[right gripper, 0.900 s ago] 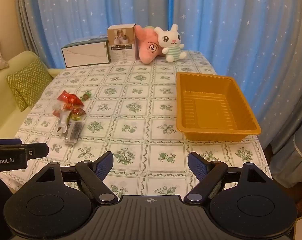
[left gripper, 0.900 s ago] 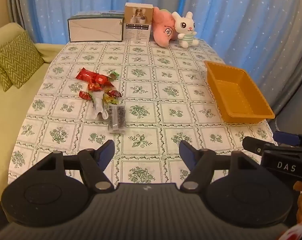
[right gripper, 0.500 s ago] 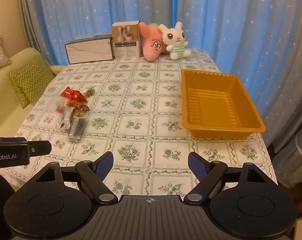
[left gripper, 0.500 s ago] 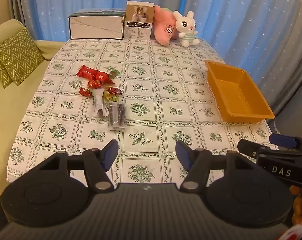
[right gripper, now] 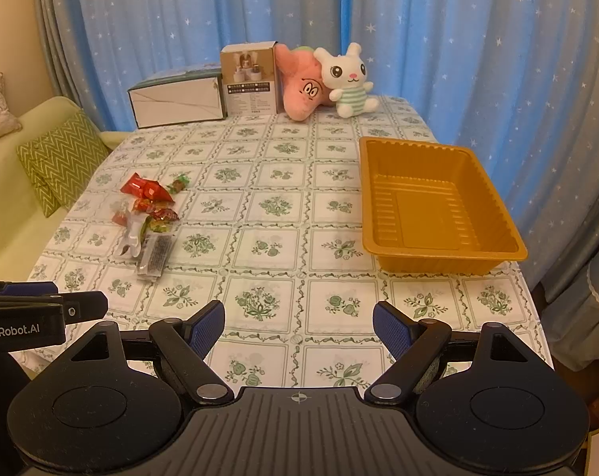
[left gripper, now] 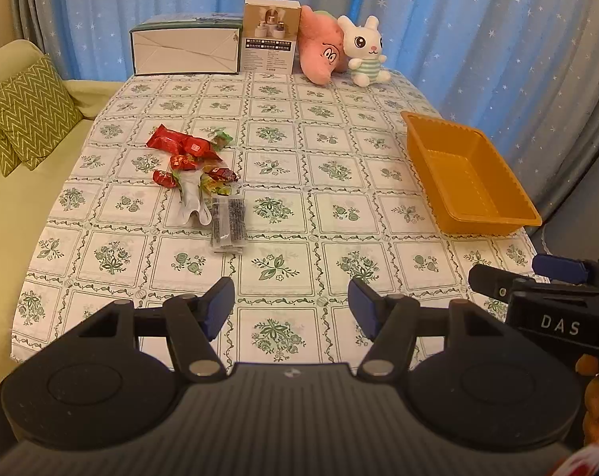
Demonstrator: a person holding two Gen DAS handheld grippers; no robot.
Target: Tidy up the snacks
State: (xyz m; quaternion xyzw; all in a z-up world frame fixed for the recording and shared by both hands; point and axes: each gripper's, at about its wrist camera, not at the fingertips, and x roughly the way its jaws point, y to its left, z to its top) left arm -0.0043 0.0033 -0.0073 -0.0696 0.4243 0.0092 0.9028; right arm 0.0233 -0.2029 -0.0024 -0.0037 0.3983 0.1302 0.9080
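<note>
A pile of snacks point(left gripper: 196, 166) lies on the left part of the table: red wrapped candies, a white packet and a dark clear packet point(left gripper: 228, 222). It also shows in the right wrist view point(right gripper: 150, 214). An empty orange tray point(left gripper: 470, 178) stands at the right edge, seen closer in the right wrist view point(right gripper: 430, 206). My left gripper point(left gripper: 291, 309) is open and empty above the table's near edge. My right gripper point(right gripper: 298, 327) is open and empty, also at the near edge, and it shows at the right in the left wrist view point(left gripper: 537, 281).
Two boxes point(left gripper: 186, 49) and two plush toys point(left gripper: 339, 49) stand at the table's far edge before blue curtains. A yellow-green sofa with a zigzag cushion point(left gripper: 25, 115) is at the left. The tablecloth point(left gripper: 283, 214) has a green floral pattern.
Both grippers have shifted slightly forward and up over the near edge. The left gripper's fingers have come a little closer together. Nothing on the table has moved.
</note>
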